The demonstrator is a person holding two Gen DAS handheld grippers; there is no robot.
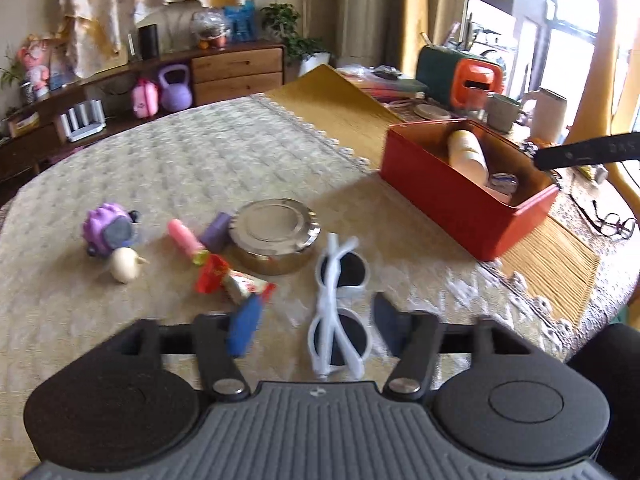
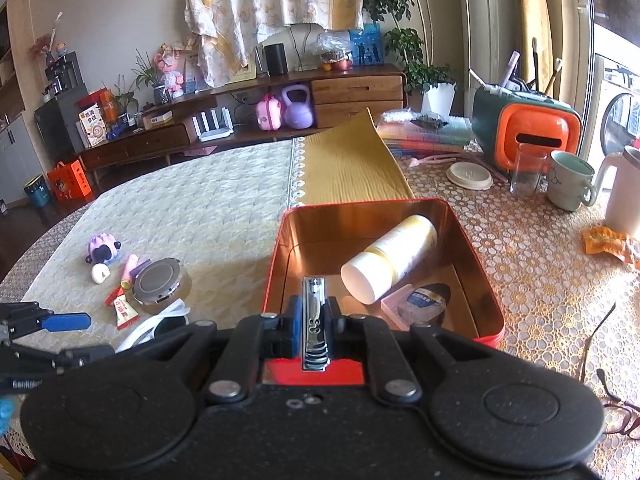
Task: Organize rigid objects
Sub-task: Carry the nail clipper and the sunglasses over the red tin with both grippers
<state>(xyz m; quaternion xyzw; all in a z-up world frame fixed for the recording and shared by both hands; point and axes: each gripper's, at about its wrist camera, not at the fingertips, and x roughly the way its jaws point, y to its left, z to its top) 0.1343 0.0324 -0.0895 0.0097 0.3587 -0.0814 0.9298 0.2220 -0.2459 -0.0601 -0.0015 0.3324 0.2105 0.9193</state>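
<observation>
Right gripper (image 2: pixel 315 320) pinches a steel nail clipper (image 2: pixel 314 322), pads pressed flat on its two sides, clipper pointing straight ahead over the near rim of the red tin box (image 2: pixel 276 256). Left gripper (image 1: pixel 316 328) stands spread, nothing pressed; white sunglasses (image 1: pixel 340 304) lie folded on the cloth between its fingers, nearer the right-hand finger, not touched as far as I can tell.

Largest first, relative to the tools:
- red tin box: directly ahead of and below the right gripper; ahead-right of the left one. Holds a pale yellow bottle (image 2: pixel 390 258) on its side plus a small clear case and a round tin, low corner.
- round metal tin (image 1: pixel 274 236): ahead-left of the left gripper, well past the sunglasses.
- purple toy (image 1: pixel 108 232), pink tube (image 1: pixel 185 238), sachets (image 1: pixel 232 280): further left, loose cluster.

Handling, my read:
- clipper: small, stiff, slick chrome; light. Side grip looks fine, just let go low in the box.
- sunglasses: light, rigid plastic, lenses scratch, arms can fold out. Best hold is across the bridge or both stacked arms, not a lens. Frame may skate on the cloth as the fingers close.
</observation>
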